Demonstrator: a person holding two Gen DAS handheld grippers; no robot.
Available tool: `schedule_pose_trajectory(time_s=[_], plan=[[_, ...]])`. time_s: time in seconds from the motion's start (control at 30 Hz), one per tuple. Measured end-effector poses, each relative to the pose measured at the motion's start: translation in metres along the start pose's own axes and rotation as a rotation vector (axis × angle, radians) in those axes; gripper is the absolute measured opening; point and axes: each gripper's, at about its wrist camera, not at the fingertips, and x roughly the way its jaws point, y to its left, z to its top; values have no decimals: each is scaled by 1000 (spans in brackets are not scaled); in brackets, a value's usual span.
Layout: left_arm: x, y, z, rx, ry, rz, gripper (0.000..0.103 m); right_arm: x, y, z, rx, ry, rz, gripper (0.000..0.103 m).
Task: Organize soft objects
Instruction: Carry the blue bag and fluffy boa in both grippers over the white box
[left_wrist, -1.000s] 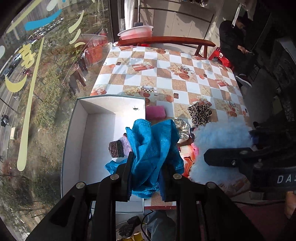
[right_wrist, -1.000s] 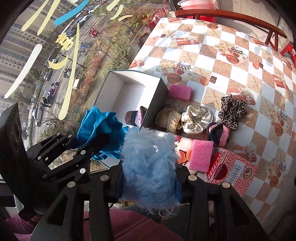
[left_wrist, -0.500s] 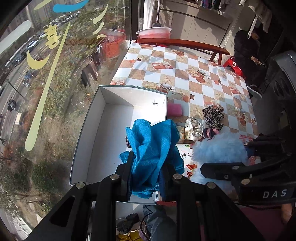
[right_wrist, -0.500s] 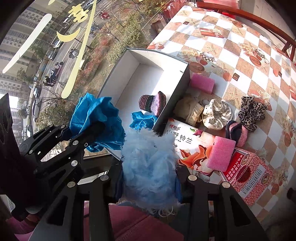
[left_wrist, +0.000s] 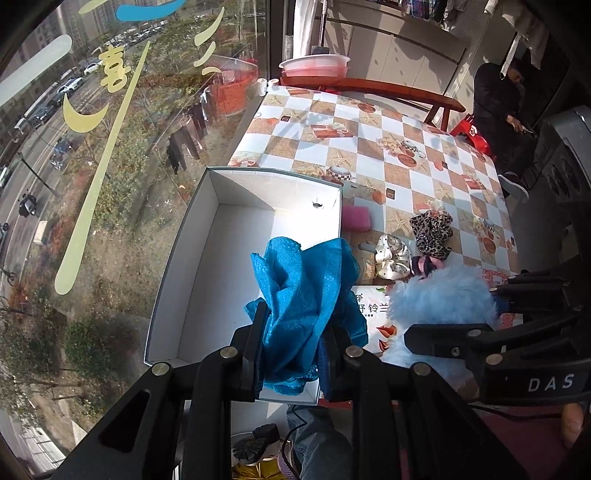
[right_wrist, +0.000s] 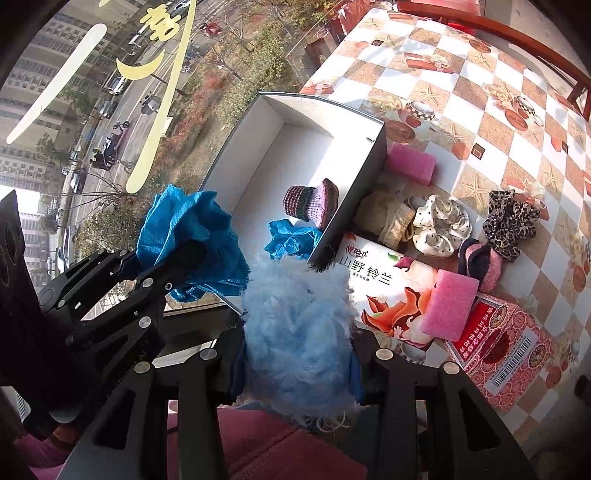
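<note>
**Two soft loads held at the box's near end, both still to be dropped in**

The worktop (left_wrist: 373, 155), under a checked orange-and-white cloth, fills the 12 to 3 o'clock part of the left wrist view. On it, against the window, lies the open white box (left_wrist: 192, 258), running from centre toward 9 o'clock. In the right wrist view it already holds a small knitted hat (right_wrist: 314, 201) and a blue scrap (right_wrist: 291, 240).

The left gripper (left_wrist: 295, 354), at 6 o'clock in its own view, is pinching a teal mesh cloth (left_wrist: 306, 291) above the box's near end. The right gripper (right_wrist: 295, 365), likewise at 6 o'clock in its view, is clamped on a pale blue fluffy ball (right_wrist: 299, 325), which hangs over the box's near corner and a printed tissue pack (right_wrist: 384, 295).

Still on the worktop at 3 o'clock of the box: two pink sponges (right_wrist: 412, 162), a beige pouch (right_wrist: 384, 218), a spotted scrunchie (right_wrist: 441, 225), a leopard scrunchie (right_wrist: 511, 221) and a pink-and-black one (right_wrist: 480, 264).

Risks, as I judge them: the two grippers sit close together, so lowering both at once could knock them together. The fluffy ball is not clearly over the opening, and a release here may land it on the tissue pack or off the near edge. The mesh could snag on a pad and trail out over the wall.
</note>
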Motion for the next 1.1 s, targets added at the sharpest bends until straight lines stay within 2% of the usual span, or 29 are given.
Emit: schedule_pose_trajectory(time_s=[1.1], plan=[[5,5,-1,-8,5,5,24,2,-3,1,25,8,7,43]])
